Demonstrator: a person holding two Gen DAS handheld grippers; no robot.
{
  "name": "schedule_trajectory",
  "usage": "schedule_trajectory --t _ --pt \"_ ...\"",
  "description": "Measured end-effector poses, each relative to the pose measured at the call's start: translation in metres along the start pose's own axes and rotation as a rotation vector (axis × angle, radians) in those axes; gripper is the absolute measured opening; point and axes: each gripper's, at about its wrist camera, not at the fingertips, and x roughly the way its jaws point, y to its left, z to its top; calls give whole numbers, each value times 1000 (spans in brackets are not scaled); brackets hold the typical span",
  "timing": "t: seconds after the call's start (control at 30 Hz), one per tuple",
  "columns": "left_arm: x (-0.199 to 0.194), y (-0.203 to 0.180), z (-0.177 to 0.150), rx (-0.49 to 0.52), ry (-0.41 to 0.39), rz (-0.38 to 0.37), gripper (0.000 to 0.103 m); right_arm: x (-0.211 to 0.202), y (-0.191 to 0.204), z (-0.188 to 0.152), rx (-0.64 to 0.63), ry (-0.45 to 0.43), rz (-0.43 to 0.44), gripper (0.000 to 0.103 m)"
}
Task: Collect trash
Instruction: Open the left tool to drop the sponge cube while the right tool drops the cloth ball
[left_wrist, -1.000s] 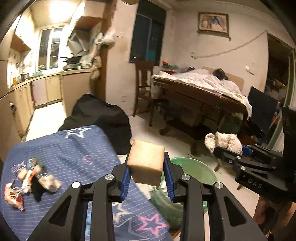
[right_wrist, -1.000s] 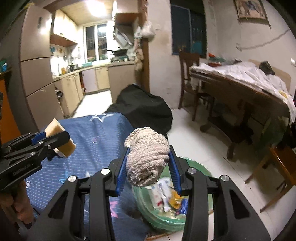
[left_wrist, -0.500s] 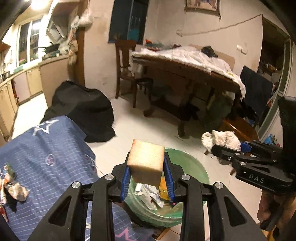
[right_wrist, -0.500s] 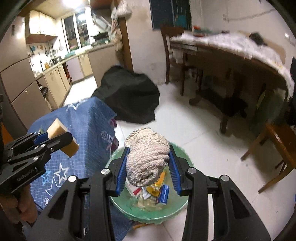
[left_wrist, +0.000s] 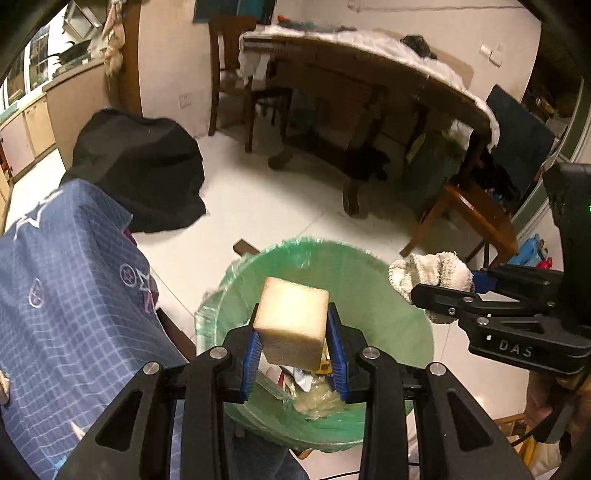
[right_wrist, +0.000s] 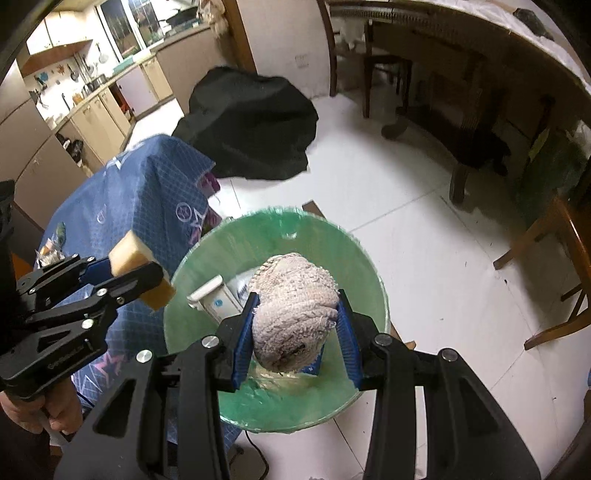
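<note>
While both loads hang over the bin (left_wrist: 373, 280), best to spread jaws only once each sits inside the rim, L first, then R, so nothing bounces onto the floor. L gripper (left_wrist: 293, 341): pinching sponge block (left_wrist: 291, 319), poised above bin's near-left side. R gripper (right_wrist: 295, 328): clamped on balled rag (right_wrist: 295, 306), roughly over bin centre. Bin has green liner, part full w/ wrappers, a white carton (right_wrist: 212, 297), crumpled film. More scraps (right_wrist: 51, 247) on blue star cloth (right_wrist: 147, 199), far left.
</note>
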Motion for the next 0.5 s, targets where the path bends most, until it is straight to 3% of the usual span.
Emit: schedule_trajectory --t 0.2,0.5 --pt "33 4 -8 5 46 7 33 24 -7 -2 -4 57 -8 39" --pt "45 2 -9 1 51 8 33 29 -13 -2 2 63 -6 39"
